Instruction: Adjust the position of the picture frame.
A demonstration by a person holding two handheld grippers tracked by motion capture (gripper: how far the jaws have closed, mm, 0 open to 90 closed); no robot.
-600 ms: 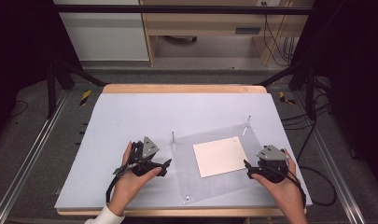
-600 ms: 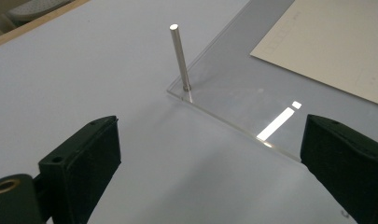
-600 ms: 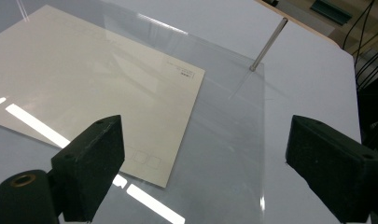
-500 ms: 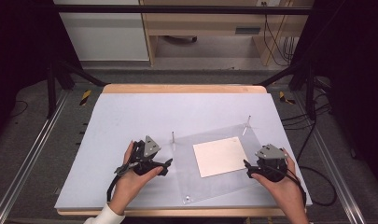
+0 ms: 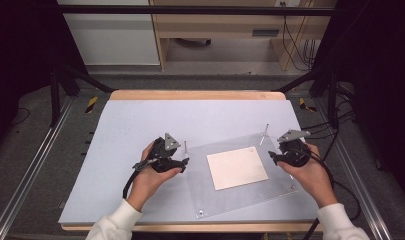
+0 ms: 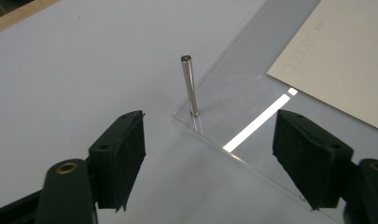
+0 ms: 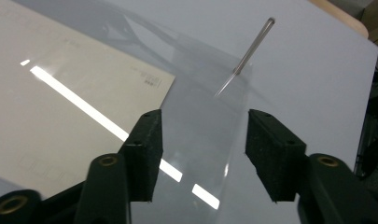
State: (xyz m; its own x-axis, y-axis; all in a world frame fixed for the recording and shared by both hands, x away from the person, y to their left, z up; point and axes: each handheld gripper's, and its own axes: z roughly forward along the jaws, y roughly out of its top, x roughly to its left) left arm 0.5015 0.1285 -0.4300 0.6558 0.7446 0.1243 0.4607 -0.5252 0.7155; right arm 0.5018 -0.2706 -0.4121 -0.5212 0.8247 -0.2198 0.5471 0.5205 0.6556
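A clear acrylic plate (image 5: pixel 240 192) lies flat on the pale blue table, with a beige card (image 5: pixel 237 167) in its middle. Thin metal pins stand at its two far corners, the left pin (image 5: pixel 185 146) and the right pin (image 5: pixel 266 128). My left gripper (image 5: pixel 182 162) is open beside the plate's far left corner. In the left gripper view the pin (image 6: pixel 189 84) stands just ahead of the left gripper (image 6: pixel 210 122). My right gripper (image 5: pixel 273 156) is open at the plate's right edge. In the right gripper view that edge runs between the jaws of the right gripper (image 7: pixel 206 122), and the pin (image 7: pixel 251 46) leans beyond. Nothing is gripped.
The table (image 5: pixel 140 120) has a wooden strip along its far edge (image 5: pixel 195 94). Metal rails (image 5: pixel 35 170) flank both sides. Cables trail from each gripper toward the person. A cabinet and a desk stand on the floor beyond the table.
Both hands have moved away from the person, toward the plate's far corners. The plate, card and pins have stayed in place.
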